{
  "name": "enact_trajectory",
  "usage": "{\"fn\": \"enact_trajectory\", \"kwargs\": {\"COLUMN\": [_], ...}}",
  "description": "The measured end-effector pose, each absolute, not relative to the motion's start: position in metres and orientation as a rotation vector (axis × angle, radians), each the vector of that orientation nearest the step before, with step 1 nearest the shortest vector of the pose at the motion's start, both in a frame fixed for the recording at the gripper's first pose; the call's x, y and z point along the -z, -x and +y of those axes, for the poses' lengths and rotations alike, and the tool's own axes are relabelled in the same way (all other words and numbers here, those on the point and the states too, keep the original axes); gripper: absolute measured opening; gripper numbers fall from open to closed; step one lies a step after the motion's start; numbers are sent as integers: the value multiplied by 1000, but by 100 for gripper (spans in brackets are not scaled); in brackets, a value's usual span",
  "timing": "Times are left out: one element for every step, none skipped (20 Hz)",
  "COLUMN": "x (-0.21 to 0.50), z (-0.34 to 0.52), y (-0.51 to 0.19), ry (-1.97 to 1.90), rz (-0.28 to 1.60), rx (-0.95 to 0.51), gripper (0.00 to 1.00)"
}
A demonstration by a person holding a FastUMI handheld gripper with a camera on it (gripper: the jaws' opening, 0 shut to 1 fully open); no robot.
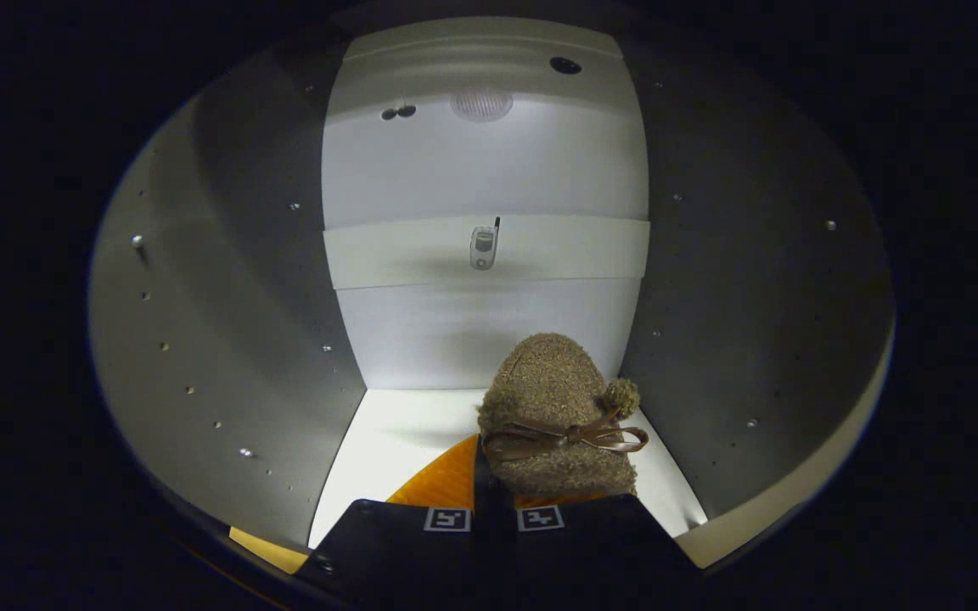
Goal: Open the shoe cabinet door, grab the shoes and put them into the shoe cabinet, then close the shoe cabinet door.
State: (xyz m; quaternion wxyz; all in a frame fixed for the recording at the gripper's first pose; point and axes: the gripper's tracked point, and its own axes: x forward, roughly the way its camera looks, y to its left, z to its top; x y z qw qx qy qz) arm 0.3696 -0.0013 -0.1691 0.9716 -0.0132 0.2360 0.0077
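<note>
The tongs [493, 509] reach into the shoe cabinet [226, 339], their two fingers drawn close together and grasping a fuzzy brown shoe [553, 399]. The shoe juts straight ahead of the fingertips, above the cabinet's white floor [404, 433], with a thin brown bow [574, 437] across its top. Beyond it, on the pale back wall [489, 170], hangs a small clip-like fitting [483, 246].

No readable text, brand or number anywhere. Only signs: two small square black-and-white coded markers, one on each finger top of the gripper [493, 509], patterns not letters. Small device [483, 247] on cabinet back wall [489, 170] has a tiny screen, too small to read
</note>
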Motion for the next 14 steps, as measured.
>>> {"fn": "enact_trajectory", "kwargs": {"x": [176,185,191,200,206,214,218,221,224,227,227,235,235,237], "z": [-2,-2,-1,0,2,3,3,5,6,7,7,8,8,8], "y": [-376,-384,-388,-393,-397,-399,-400,-402,-403,-405,-404,-409,-405,-408], "ry": [23,14,4,0,5,18,29,37,47,52,52,49,48,55], "rz": [490,505,519,531,540,553,564,567,568,570,572,580,587,590], "rx": [-14,-13,-14,-19,-24,-24,-28,-31,-33,-36,-39,-38,-34,-29], "gripper": [5,5,5,5,5,5,5,5,5,5,5,7,10,15]}}
